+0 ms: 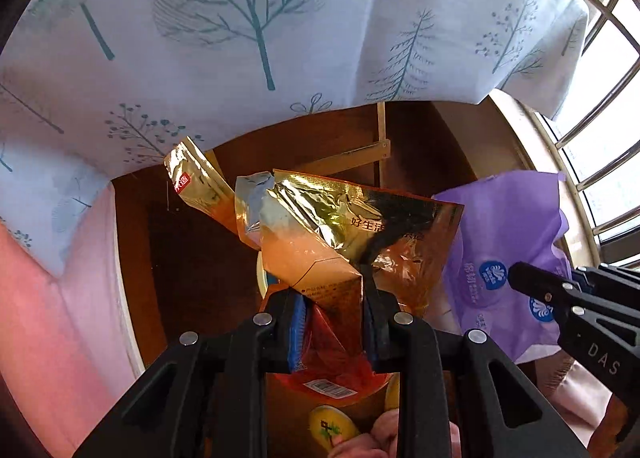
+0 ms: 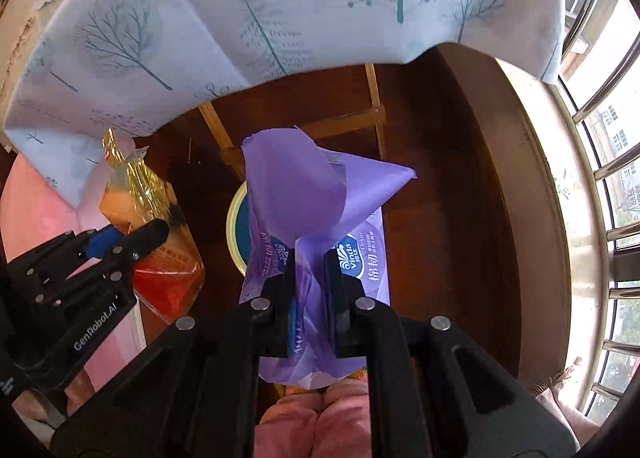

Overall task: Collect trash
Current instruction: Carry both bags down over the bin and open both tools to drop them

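Left gripper (image 1: 334, 322) clamping gold wrapper (image 1: 360, 226), right gripper (image 2: 310, 298) clamping purple tissue pack (image 2: 316, 218), round bin (image 2: 236, 234) below

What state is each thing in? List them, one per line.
left hand-held gripper: shut on gold snack bag
gold snack bag: crumpled, torn open, held in the air
right hand-held gripper: shut on purple tissue wrapper
purple tissue wrapper: empty, limp, held in the air
tablecloth: draped, creased

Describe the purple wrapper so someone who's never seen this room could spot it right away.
Find the tree-print tablecloth hanging over the dark wood floor. Below its edge, the right tool pinches a crumpled purple wrapper. Unlike the shiny gold bag beside it, it is matte lilac with blue Vinda logos.
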